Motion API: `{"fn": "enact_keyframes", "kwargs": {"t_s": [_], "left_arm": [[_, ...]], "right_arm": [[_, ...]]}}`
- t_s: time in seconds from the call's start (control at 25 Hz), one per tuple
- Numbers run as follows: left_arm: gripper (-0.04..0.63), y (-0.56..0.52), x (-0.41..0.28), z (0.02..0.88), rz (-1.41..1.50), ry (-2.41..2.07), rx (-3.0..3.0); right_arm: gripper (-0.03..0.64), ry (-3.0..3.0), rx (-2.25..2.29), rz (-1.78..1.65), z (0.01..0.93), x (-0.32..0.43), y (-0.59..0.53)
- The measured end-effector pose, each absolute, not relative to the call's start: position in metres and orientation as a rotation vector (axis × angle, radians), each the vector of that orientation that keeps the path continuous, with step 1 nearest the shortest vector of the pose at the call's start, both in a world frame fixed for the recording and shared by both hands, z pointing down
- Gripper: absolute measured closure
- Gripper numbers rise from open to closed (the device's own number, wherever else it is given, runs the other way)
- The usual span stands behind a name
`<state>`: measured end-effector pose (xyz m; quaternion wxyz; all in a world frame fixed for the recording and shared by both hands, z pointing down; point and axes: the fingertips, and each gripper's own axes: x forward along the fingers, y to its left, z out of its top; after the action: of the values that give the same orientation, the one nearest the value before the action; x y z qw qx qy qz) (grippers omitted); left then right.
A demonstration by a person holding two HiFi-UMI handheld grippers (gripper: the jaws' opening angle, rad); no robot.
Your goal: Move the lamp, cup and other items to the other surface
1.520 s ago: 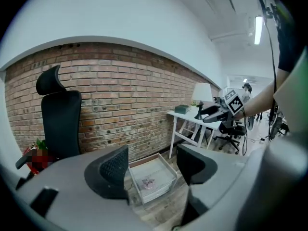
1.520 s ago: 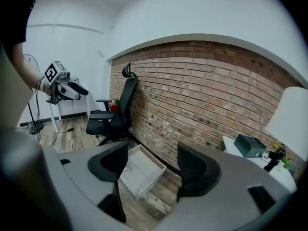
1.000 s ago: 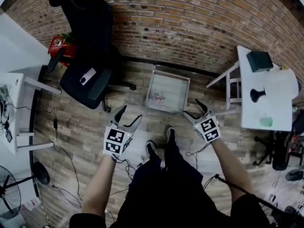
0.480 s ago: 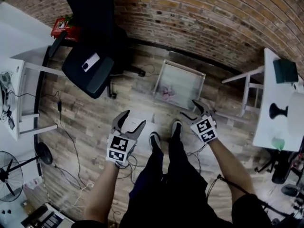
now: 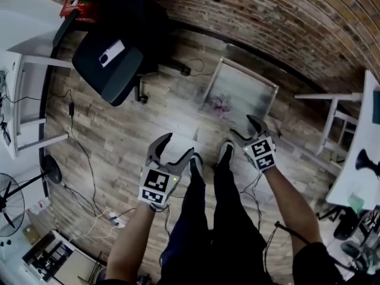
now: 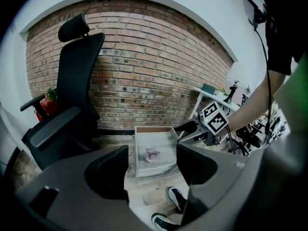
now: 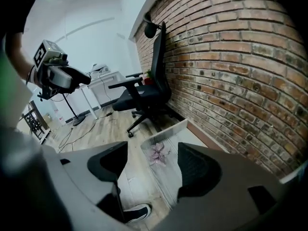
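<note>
Left tool and right tool are both spread wide, empty, above the wooden plank floor near a shallow grey tray holding something pink.

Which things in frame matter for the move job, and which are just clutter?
Job: left gripper and right gripper, both open, empty; floor tray with a pink item; likely lamp and green item on the white table.
Lying about: office chair, floor fan, cables, red item.

lamp — black, on white table, far right | cup — greenish, near lamp, same table
</note>
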<state>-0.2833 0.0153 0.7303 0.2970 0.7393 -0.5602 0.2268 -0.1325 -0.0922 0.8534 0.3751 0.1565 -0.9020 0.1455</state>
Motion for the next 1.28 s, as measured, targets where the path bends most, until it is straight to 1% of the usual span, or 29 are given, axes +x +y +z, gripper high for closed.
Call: {"fn": "enact_keyframes", "kwargs": {"t_s": [0.44, 0.64, 0.8, 0.92, 1.2, 1.24, 1.28], "left_arm": [[0.287, 0.018, -0.288, 0.797, 0.544, -1.496, 1.892], [0.287, 0.028, -0.303, 0.827, 0.503, -1.517, 1.838], [0.288, 0.034, -0.305, 0.855, 0.514, -1.506, 1.822], [0.288, 0.036, -0.305, 0.871, 0.515, -1.494, 1.807], [0.29, 0.036, -0.313, 0.889, 0.471, -1.499, 1.796], [0.291, 0.035, -0.313, 0.891, 0.472, -1.498, 1.802], [0.291, 0.033, -0.313, 0.892, 0.472, -1.497, 1.808]], "right_arm": [[0.267, -2.253, 0.371, 0.388, 0.964, -0.164, -0.093], [0.215, -2.256, 0.398, 0.445, 1.006, -0.187, -0.099], [0.189, -2.218, 0.349, 0.394, 1.048, -0.198, -0.101], [0.181, -2.193, 0.291, 0.343, 1.075, -0.202, -0.099], [0.191, -2.187, 0.271, 0.351, 1.105, -0.219, -0.1], [0.204, -2.178, 0.27, 0.333, 1.108, -0.219, -0.101], [0.244, -2.171, 0.269, 0.309, 1.111, -0.22, -0.102]]}}
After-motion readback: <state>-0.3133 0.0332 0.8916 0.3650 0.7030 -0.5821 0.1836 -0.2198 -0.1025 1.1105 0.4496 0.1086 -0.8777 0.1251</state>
